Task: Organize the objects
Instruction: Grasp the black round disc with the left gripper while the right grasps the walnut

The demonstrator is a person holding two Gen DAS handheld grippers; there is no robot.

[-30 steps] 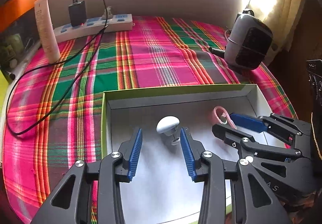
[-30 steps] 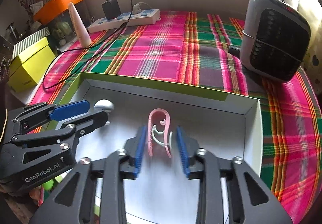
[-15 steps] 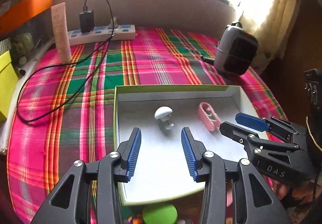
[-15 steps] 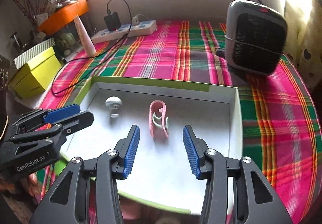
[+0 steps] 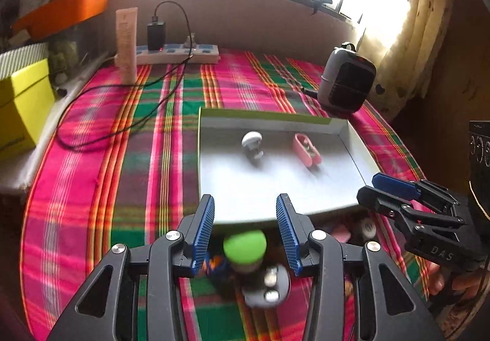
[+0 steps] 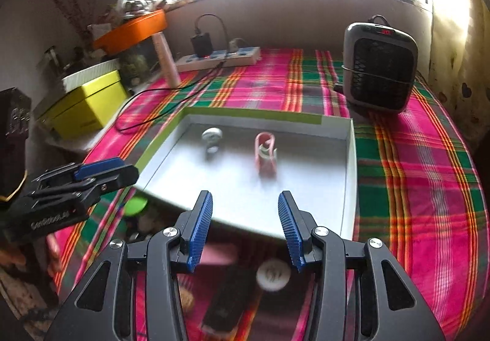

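A white box lid with a green rim (image 5: 263, 114) (image 6: 251, 115) lies on the plaid cloth. In it rest a white mushroom-shaped knob (image 5: 251, 138) (image 6: 212, 135) and a pink clip (image 5: 306, 149) (image 6: 265, 151), both free. My left gripper (image 5: 245, 212) hangs open above the lid's near edge, over a green-capped object (image 5: 245, 246) and a grey disc (image 5: 269, 286). My right gripper (image 6: 245, 206) is open too, with nothing between its pads, above a white round piece (image 6: 273, 275) and a pink item (image 6: 219, 253). Each gripper shows in the other's view, the right (image 5: 372, 187) and the left (image 6: 122, 169).
A grey fan heater (image 5: 347, 85) (image 6: 379, 68) stands behind the lid at the right. At the back are a power strip (image 5: 177, 53) with a black charger and trailing cable, and an upright tube (image 5: 126, 43). A yellow box (image 5: 21, 108) sits at the left edge. A dark flat object (image 6: 229, 301) lies near me.
Both grippers pulled back and up from inside the lid, leaving the knob and the clip lying there. Loose items in front of the lid came into view.
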